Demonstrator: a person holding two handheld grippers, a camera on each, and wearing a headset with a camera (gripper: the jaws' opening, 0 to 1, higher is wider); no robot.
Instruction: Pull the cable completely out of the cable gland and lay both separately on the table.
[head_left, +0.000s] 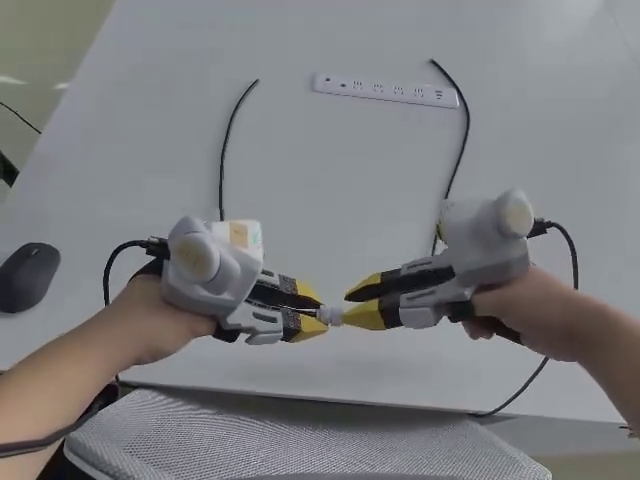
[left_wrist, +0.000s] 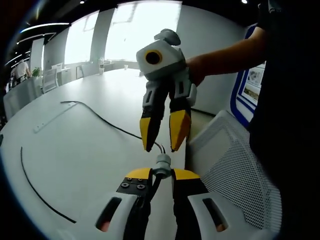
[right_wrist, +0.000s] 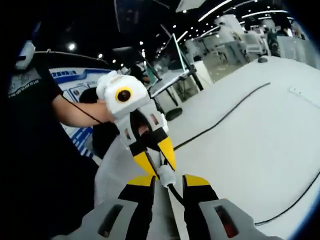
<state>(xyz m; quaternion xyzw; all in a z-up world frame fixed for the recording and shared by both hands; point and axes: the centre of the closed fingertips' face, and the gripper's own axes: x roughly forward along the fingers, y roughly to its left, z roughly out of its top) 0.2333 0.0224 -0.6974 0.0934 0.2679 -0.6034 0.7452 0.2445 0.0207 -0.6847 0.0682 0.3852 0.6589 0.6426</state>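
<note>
Above the table's near edge my two grippers meet tip to tip. My left gripper (head_left: 316, 318) (left_wrist: 161, 174) is shut on the small white cable gland (head_left: 328, 316) (left_wrist: 162, 164) (right_wrist: 166, 176). A thin black cable (left_wrist: 159, 147) (right_wrist: 173, 192) sticks out of the gland toward my right gripper (head_left: 345, 307) (right_wrist: 169, 182). The right gripper's yellow-tipped jaws stand apart on either side of that cable and do not pinch it. In the left gripper view the right gripper (left_wrist: 161, 148) points down at the gland. In the right gripper view the left gripper (right_wrist: 161, 167) faces me.
On the white table (head_left: 330, 190) a white power strip (head_left: 385, 90) lies at the back. One loose black cable (head_left: 227, 140) runs left of centre and another (head_left: 458, 140) runs on the right. A dark mouse (head_left: 28, 272) sits far left. A mesh chair back (head_left: 300, 440) is below the grippers.
</note>
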